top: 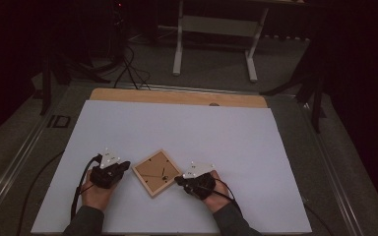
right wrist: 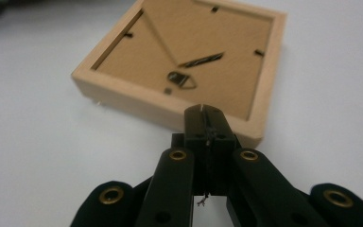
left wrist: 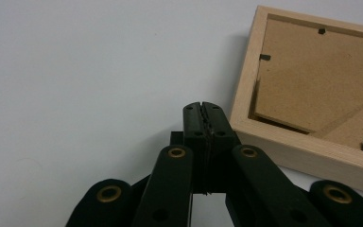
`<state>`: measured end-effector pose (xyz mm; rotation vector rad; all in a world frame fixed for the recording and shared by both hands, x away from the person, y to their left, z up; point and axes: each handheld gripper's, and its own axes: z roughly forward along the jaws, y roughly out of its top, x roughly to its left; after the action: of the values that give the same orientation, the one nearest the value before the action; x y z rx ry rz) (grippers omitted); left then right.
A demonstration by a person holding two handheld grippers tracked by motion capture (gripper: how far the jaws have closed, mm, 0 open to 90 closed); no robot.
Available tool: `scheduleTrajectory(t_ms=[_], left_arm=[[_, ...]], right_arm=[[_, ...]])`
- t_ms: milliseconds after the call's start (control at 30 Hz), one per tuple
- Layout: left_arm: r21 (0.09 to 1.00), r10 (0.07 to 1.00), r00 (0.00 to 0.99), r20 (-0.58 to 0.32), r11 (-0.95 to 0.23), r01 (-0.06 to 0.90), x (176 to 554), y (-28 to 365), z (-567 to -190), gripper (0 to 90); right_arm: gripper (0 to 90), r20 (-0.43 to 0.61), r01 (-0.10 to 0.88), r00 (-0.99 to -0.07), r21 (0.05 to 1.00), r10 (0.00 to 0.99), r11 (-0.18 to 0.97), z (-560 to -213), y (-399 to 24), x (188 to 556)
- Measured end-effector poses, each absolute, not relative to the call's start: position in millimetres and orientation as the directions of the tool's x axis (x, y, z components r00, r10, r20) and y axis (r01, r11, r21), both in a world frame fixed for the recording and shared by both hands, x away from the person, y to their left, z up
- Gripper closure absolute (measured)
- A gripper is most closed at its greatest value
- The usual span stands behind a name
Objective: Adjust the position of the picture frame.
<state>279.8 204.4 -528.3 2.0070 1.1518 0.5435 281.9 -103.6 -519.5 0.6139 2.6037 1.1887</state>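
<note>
Both grippers sit low on the white sheet (top: 177, 128), one on each side of the frame (top: 156, 172), which lies back-up near the front edge, turned corner-on to the person. The left gripper (top: 123, 167) has its jaws pressed flat together with nothing between them — in the left gripper view the tips (left wrist: 203, 111) rest just beside the frame's (left wrist: 312, 94) pale wooden rim, not on it. The right gripper (top: 181, 180) is the same story: jaws closed tight and empty, tips (right wrist: 203, 113) just short of the frame's (right wrist: 189, 61) near edge, perhaps touching it; I cannot tell. This looks like the approach, hands bracketing the frame before anything is gripped. The next move, as I read it, calls for the jaws to part enough to take the rim, or for the closed tips to nudge the frame square — a shallow rim lying flat leaves little to bite on. As for what the frame holds: the brown backing board (right wrist: 198, 42) sits in its recess, small black tabs (right wrist: 215, 8) round the edge pinning it, a metal hanger (right wrist: 182, 79) near the middle, the stand strip lying flat across it.
</note>
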Motion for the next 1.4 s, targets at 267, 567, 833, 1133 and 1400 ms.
scheduleTrajectory(t_ms=[267, 567, 833, 1133, 1400], left_arm=[[0.772, 0.859, 0.513, -0.006, -0.322, 0.548, 283.0, 200.4, -530.9, 89.8], [0.768, 0.853, 0.521, -0.012, -0.326, 0.552, 281.7, 198.3, -531.7, 89.8], [0.767, 0.839, 0.545, -0.017, -0.338, 0.545, 279.8, 191.5, -532.9, 89.8], [0.761, 0.831, 0.556, -0.018, -0.349, 0.547, 277.3, 184.8, -533.2, 89.8], [0.76, 0.833, 0.554, -0.011, -0.353, 0.546, 273.9, 179.3, -532.8, 89.9]], right_arm=[[89.6, -0.025, 0.275, -0.903, 0.732, 0.428, 0.623, -524.4, -99.3, 279.4], [89.7, -0.031, 0.282, -0.898, 0.724, 0.438, 0.63, -526.3, -99.2, 281.1], [89.7, -0.026, 0.311, -0.88, 0.722, 0.474, 0.617, -526.9, -104.0, 285.4], [89.7, -0.03, 0.313, -0.88, 0.715, 0.475, 0.625, -527.3, -103.4, 284.7], [89.7, -0.028, 0.325, -0.873, 0.711, 0.486, 0.624, -526.2, -105.0, 284.2]])
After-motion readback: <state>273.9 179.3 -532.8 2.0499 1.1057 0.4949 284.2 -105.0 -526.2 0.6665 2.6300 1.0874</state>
